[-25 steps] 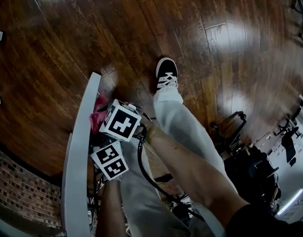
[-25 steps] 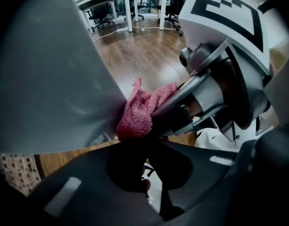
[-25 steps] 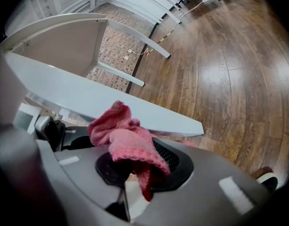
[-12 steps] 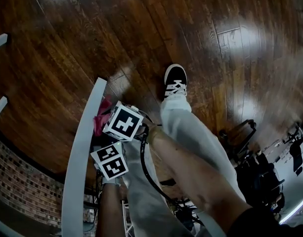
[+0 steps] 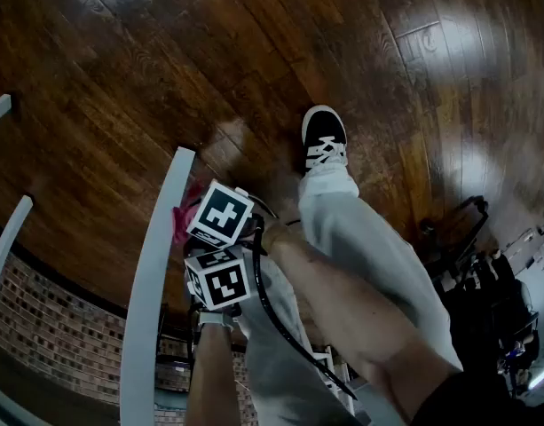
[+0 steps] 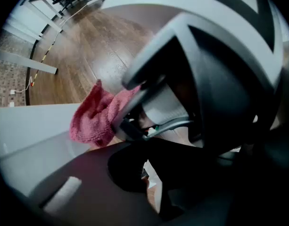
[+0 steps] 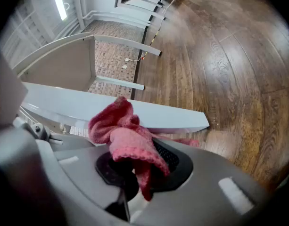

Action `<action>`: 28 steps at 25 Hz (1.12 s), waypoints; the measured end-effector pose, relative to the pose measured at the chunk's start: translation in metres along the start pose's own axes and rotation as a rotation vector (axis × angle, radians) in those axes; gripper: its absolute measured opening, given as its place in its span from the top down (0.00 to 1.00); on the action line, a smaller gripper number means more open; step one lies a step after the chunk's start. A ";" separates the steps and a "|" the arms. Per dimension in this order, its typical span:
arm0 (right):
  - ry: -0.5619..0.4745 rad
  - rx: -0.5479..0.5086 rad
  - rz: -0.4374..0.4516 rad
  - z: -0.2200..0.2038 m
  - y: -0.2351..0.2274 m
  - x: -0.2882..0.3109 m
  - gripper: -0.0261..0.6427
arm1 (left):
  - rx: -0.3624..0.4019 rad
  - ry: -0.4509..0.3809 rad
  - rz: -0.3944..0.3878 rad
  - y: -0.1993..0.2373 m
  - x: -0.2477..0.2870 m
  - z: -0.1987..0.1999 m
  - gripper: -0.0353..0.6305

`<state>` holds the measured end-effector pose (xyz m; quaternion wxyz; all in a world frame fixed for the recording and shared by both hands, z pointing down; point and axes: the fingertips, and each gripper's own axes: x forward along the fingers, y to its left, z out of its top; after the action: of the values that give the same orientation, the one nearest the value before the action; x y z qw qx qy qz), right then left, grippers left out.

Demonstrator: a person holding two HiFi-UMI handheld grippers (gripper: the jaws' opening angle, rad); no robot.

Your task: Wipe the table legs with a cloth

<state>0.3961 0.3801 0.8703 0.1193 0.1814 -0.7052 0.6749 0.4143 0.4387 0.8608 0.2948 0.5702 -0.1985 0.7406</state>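
A pink cloth [image 7: 127,135] is pinched in my right gripper [image 7: 139,173], which is shut on it; a bunch sticks up above the jaws. The cloth [image 5: 181,216] rests against a white slanted table leg [image 5: 156,273], seen behind it as a pale bar [image 7: 111,109]. In the head view the right gripper's marker cube [image 5: 220,213] sits beside the leg, and the left gripper's cube [image 5: 220,278] is just below it. My left gripper [image 6: 135,173] points at the right gripper's body and the cloth [image 6: 94,119], its dark jaws close together with nothing between them.
The floor is dark glossy wood [image 5: 165,60]. The person's leg in pale trousers and a black shoe [image 5: 323,136] stands right of the grippers. More white legs [image 5: 10,238] and a brick strip [image 5: 59,353] lie left. Dark equipment [image 5: 484,282] stands at the right.
The left gripper's cube has risen and now sits right under the right gripper's cube. The right gripper stays by the leg with the cloth. The head view has shifted.
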 end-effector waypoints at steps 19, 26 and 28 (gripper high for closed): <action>0.079 0.031 -0.071 -0.027 -0.074 0.042 0.86 | 0.005 0.038 -0.031 -0.003 0.077 0.002 0.94; 0.096 0.099 -0.159 -0.024 -0.104 0.060 0.86 | 0.006 0.054 -0.050 0.015 0.101 0.006 0.94; 0.105 0.114 -0.203 -0.025 -0.116 0.059 0.86 | 0.036 0.044 -0.045 0.020 0.109 0.011 0.94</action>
<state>0.3887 0.3968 1.0016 0.2133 0.2225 -0.6364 0.7071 0.3903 0.4400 0.9689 0.3056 0.5632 -0.1655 0.7497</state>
